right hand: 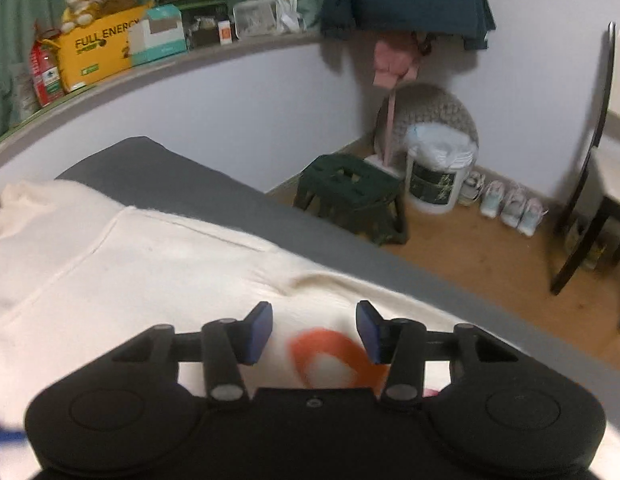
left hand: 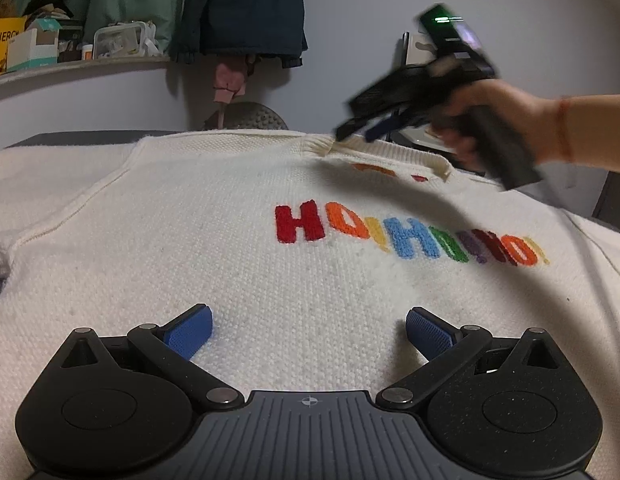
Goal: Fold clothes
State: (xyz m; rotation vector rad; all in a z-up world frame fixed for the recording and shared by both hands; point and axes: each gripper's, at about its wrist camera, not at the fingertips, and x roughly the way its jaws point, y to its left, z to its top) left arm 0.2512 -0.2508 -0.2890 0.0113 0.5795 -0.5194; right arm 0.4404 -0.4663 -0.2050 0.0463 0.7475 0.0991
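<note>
- Grey bedding [right hand: 181, 188] carries the work, set against a pale wall with a cluttered shelf [right hand: 157, 72] above it; left of everything, a yellow box [right hand: 97, 52] and a soft toy sit up there, clear of the action.
- Spread front-up across the bedding lies the cream knit sweater [left hand: 189, 240], rainbow lettering [left hand: 390, 236] across the chest, body flat, collar at the far side. The left sleeve runs off toward the left edge of the left wrist view, its end out of sight.
- Left gripper [left hand: 309, 332] hovers low over the lower chest, blue pads spread wide, nothing between them.
- Right gripper [left hand: 352, 134], held in a hand [left hand: 482, 128], is at the ribbed collar [left hand: 370, 152]. Its own camera shows the jaws partly apart with only cloth and an orange letter [right hand: 330, 356] beneath; they hold nothing that I can see.
- Judging the step: the sweater lies flat and unfolded, and the right tool appears to be tending or reaching for the neckline. A fold would call for a firm pinch on an edge such as a shoulder or hem, with both tools lifting together so the loose knit does not sag.
- Right of the bed, the mattress edge drops to wooden floor with a green stool [right hand: 350, 200], bucket [right hand: 434, 184] and shoes [right hand: 510, 208]; room is freest over the bed itself.
</note>
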